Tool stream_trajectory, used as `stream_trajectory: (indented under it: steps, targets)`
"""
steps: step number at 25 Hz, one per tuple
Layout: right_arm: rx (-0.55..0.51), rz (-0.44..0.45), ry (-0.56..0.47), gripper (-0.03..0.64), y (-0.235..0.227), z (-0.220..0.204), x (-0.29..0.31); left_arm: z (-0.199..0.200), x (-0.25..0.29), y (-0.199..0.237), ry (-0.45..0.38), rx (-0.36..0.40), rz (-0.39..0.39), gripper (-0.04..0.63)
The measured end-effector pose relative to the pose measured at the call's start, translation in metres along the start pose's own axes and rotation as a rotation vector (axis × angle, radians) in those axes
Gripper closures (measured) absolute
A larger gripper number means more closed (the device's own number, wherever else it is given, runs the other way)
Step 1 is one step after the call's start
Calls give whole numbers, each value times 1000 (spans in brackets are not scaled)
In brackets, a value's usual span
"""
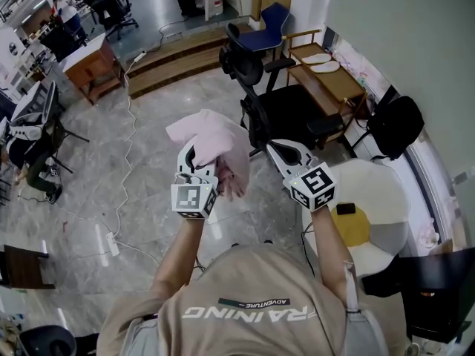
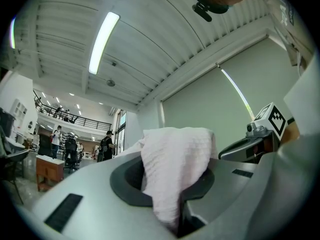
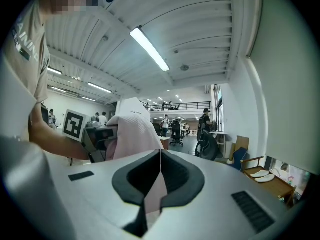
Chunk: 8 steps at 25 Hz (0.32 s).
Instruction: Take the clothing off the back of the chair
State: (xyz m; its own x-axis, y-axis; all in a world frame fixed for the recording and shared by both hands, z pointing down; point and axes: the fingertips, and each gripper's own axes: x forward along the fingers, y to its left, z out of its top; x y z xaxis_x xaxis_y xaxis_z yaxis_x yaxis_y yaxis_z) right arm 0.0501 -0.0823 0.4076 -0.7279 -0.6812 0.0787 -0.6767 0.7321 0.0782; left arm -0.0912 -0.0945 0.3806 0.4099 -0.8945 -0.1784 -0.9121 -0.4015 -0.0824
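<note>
The left gripper (image 1: 195, 157) is clamped on the pink clothing (image 1: 213, 137). Its own view shows a fold of the waffle-textured cloth pinched between the dark pads, the rest bunched above them and blocking much of the room behind. The right gripper (image 3: 159, 155) has its jaws pressed together at the tips with nothing caught there (a sliver of pink shows through the slit lower down, and I cannot tell whether it touches). From the head view the garment sits raised in the air over the marble floor (image 1: 141, 176), draped across the left gripper's tip and hanging toward the person. It is clear of the black office chair (image 1: 286, 113), which stands just beyond and to the right. Only that view shows the chair's bare back and the two grippers side by side, near each other but apart. The right gripper view adds the cloth from the side, bulging over the left gripper's marker cube (image 3: 74, 125), with a long hall and standing people behind it.
</note>
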Motion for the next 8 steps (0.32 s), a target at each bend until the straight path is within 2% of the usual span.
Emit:
stream_trajectory:
  steps: [8]
  targets:
    - [6,3,5,586,3,-3,2,-2,-1,-2,3,14,-16,500]
